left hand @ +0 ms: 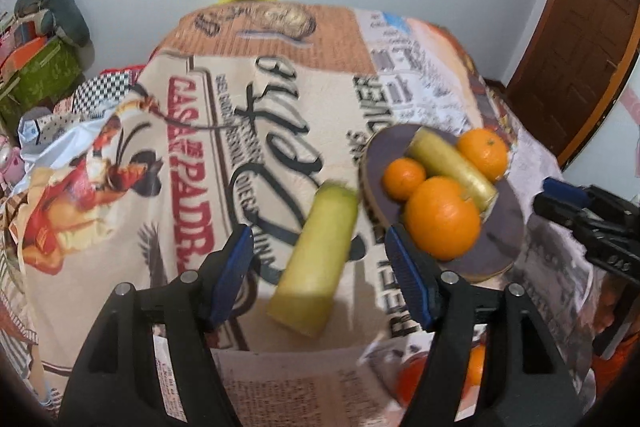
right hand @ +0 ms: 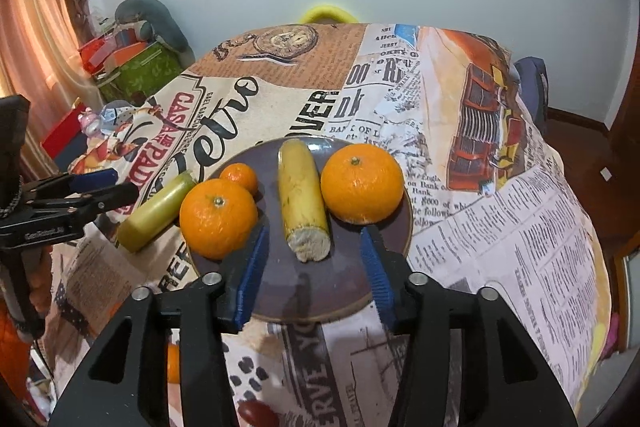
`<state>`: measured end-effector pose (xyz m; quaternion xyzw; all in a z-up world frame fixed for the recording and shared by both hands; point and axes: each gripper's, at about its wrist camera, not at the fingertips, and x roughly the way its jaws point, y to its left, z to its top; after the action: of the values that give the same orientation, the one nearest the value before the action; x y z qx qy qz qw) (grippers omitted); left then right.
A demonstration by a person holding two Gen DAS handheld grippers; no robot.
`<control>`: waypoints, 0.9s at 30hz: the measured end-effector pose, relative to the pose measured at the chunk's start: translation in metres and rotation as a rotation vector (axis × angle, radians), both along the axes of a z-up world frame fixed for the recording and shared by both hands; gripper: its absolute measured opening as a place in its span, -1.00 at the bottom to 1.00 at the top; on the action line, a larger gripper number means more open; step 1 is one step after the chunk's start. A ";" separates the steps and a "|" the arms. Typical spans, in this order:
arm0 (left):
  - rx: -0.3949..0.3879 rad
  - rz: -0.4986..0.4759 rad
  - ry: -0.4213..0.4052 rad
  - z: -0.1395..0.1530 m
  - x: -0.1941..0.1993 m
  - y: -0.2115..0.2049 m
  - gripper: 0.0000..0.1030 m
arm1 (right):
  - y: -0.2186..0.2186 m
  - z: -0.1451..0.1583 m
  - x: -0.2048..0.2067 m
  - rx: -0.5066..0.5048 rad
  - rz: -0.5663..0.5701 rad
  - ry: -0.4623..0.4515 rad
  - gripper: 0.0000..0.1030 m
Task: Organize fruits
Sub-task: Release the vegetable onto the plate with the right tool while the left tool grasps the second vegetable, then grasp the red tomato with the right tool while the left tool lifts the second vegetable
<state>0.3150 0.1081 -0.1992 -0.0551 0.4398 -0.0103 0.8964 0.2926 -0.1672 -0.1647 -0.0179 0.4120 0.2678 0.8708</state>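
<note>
A dark round plate (right hand: 392, 227) holds three oranges (right hand: 218, 217) and a yellow cut stalk piece (right hand: 302, 199). A second, greenish-yellow stalk piece (left hand: 314, 259) lies on the printed tablecloth just left of the plate; it also shows in the right wrist view (right hand: 154, 213). My left gripper (left hand: 320, 267) is open and empty, its fingers on either side of this piece, slightly above it. My right gripper (right hand: 314, 267) is open and empty over the plate's near edge, just behind the plated stalk. The plate also shows in the left wrist view (left hand: 508, 227).
The table (right hand: 520, 207) is covered with a newspaper-print cloth. Boxes and cushions (right hand: 136, 59) are piled at the far left. A yellow chair back (right hand: 326, 13) stands beyond the table. A wooden door (left hand: 580, 39) is at the right.
</note>
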 end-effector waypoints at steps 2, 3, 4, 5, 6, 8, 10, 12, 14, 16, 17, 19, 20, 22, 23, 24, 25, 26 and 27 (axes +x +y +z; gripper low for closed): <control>0.000 -0.015 0.031 -0.009 0.005 0.002 0.17 | 0.000 -0.002 -0.001 0.001 0.001 0.011 -0.10; 0.003 -0.020 0.041 -0.013 0.007 0.001 0.15 | 0.001 -0.003 -0.001 0.001 0.000 0.015 -0.10; 0.007 -0.027 0.050 -0.017 0.010 0.001 0.15 | 0.001 -0.004 -0.001 0.003 0.000 0.020 -0.10; 0.013 -0.035 0.059 -0.022 0.014 0.000 0.15 | 0.001 -0.005 -0.001 0.003 0.001 0.025 -0.10; 0.015 -0.039 0.067 -0.026 0.016 -0.001 0.14 | 0.001 -0.007 -0.001 0.003 0.002 0.029 -0.10; 0.008 -0.055 0.086 -0.035 0.020 -0.002 -0.06 | 0.002 -0.008 -0.002 0.001 0.002 0.034 -0.10; 0.008 -0.073 0.108 -0.043 0.024 -0.005 -0.16 | 0.003 -0.011 -0.002 0.000 -0.001 0.033 -0.10; 0.029 -0.079 0.092 -0.043 0.022 -0.009 -0.18 | 0.004 -0.014 -0.002 -0.008 -0.001 0.041 -0.10; 0.033 -0.083 0.092 -0.041 0.018 -0.010 -0.20 | 0.005 -0.017 -0.003 -0.011 0.000 0.054 -0.10; 0.017 -0.082 0.099 -0.039 0.013 -0.008 -0.22 | 0.006 -0.018 -0.007 -0.013 0.002 0.059 -0.10; 0.015 -0.078 0.103 -0.038 0.008 -0.007 -0.22 | 0.007 -0.018 -0.009 -0.012 0.004 0.059 -0.10; 0.023 -0.067 0.107 -0.036 -0.002 -0.005 -0.22 | 0.009 -0.015 -0.016 -0.009 0.013 0.059 -0.10; 0.026 -0.063 0.108 -0.036 -0.008 -0.004 -0.23 | 0.011 -0.013 -0.018 -0.008 0.017 0.058 -0.10; 0.019 -0.055 0.112 -0.034 -0.023 0.000 -0.23 | 0.014 -0.008 -0.026 -0.005 0.031 0.055 -0.10; 0.018 -0.051 0.115 -0.034 -0.032 0.001 -0.23 | 0.017 -0.004 -0.031 -0.003 0.043 0.053 -0.10; 0.020 -0.047 0.118 -0.034 -0.039 0.002 -0.23 | 0.020 -0.002 -0.035 -0.003 0.053 0.052 -0.10; 0.025 -0.042 0.121 -0.034 -0.048 0.003 -0.23 | 0.023 0.000 -0.039 -0.004 0.060 0.051 -0.10; 0.029 -0.038 0.123 -0.034 -0.056 0.004 -0.23 | 0.026 0.002 -0.043 -0.006 0.068 0.048 -0.10; 0.029 -0.034 0.125 -0.034 -0.064 0.005 -0.23 | 0.031 0.004 -0.049 -0.008 0.079 0.048 -0.10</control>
<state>0.2514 0.1132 -0.2335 -0.0350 0.4960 -0.0157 0.8675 0.2440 -0.1365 -0.1610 -0.0313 0.4328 0.3009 0.8492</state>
